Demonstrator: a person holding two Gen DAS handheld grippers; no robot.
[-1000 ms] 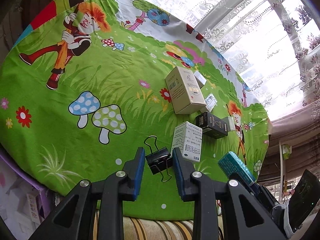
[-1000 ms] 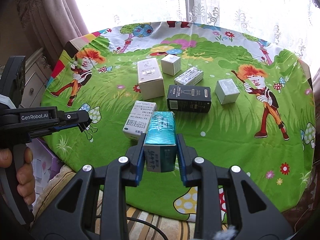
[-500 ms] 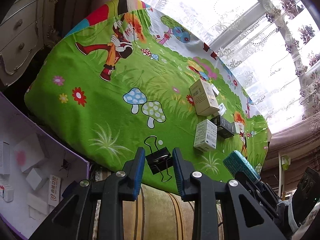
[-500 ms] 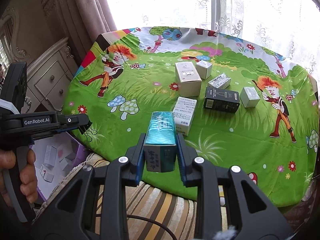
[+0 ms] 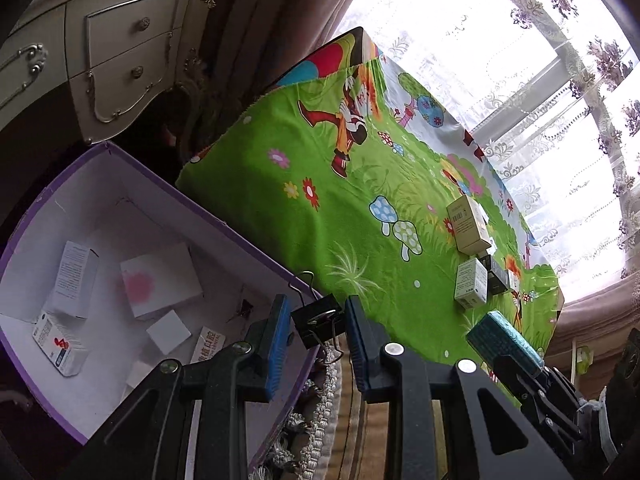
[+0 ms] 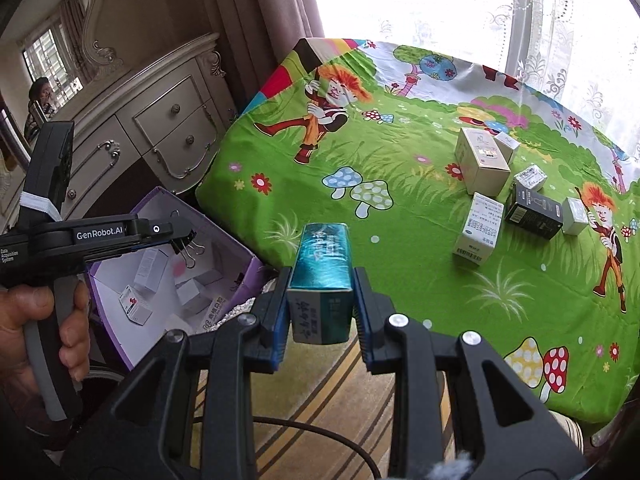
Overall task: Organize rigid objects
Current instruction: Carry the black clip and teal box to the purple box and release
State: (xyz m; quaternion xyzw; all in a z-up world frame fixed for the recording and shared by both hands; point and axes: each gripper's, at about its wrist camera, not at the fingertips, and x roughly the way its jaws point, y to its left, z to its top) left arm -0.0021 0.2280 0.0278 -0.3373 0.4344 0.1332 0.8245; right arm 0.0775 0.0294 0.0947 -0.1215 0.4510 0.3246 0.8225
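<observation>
My left gripper (image 5: 317, 326) is shut on a black binder clip (image 5: 318, 322), which hangs over the near rim of a purple box (image 5: 208, 208) with a white inside. My right gripper (image 6: 320, 304) is shut on a teal and white carton (image 6: 322, 276), held past the table's near edge, right of the purple box (image 6: 248, 280). In the right wrist view the left gripper (image 6: 188, 240) shows with the binder clip (image 6: 188, 250) above the box. The teal carton (image 5: 500, 338) also appears at the lower right of the left wrist view.
Several cartons lie inside the purple box, among them a white one with a pink blot (image 5: 160, 280). On the green cartoon tablecloth (image 6: 400, 200) stand a beige box (image 6: 482, 166), a white carton (image 6: 478, 232), a black box (image 6: 534, 210) and small white boxes. A cream dresser (image 6: 160, 128) stands behind; a striped rug (image 6: 320, 396) lies below.
Both grippers have swung left, off the table toward the purple box. The box now fills the lower left of the left wrist view. Each grip is unchanged.
</observation>
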